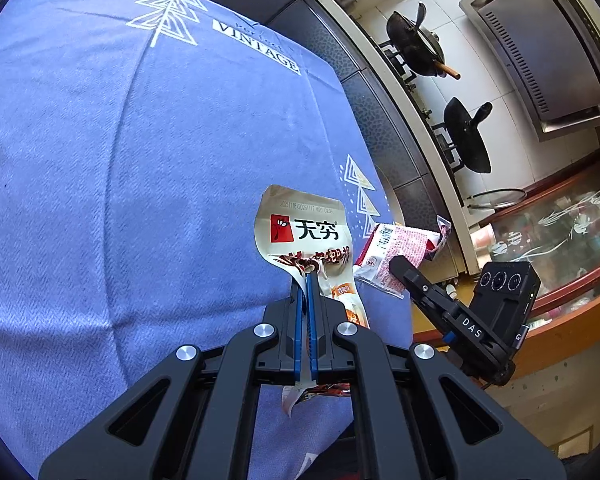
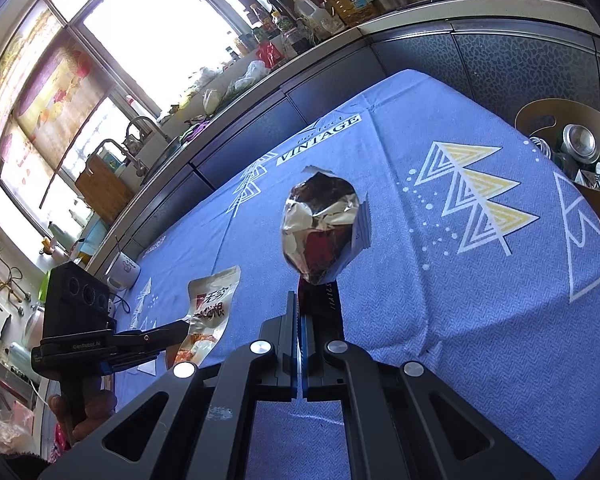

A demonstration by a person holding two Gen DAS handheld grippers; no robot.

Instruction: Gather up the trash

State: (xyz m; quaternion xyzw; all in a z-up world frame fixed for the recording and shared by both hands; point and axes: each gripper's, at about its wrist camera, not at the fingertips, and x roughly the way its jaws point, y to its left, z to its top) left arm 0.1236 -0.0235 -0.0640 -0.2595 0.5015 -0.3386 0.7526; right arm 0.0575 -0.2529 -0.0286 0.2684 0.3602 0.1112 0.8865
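My left gripper is shut on a cream snack wrapper with a red logo, held just above the blue tablecloth. To its right, my right gripper pinches a red-and-white wrapper. In the right wrist view, the right gripper is shut on that wrapper, whose torn mouth shows a silver foil inside. The left gripper comes in from the left with the cream wrapper hanging from it. A hand grips its handle.
A brown cardboard bin with cans and other rubbish stands at the table's right edge. Dark cabinets and a counter crowded with bottles run behind the table. A stove with two black pans is off to the right.
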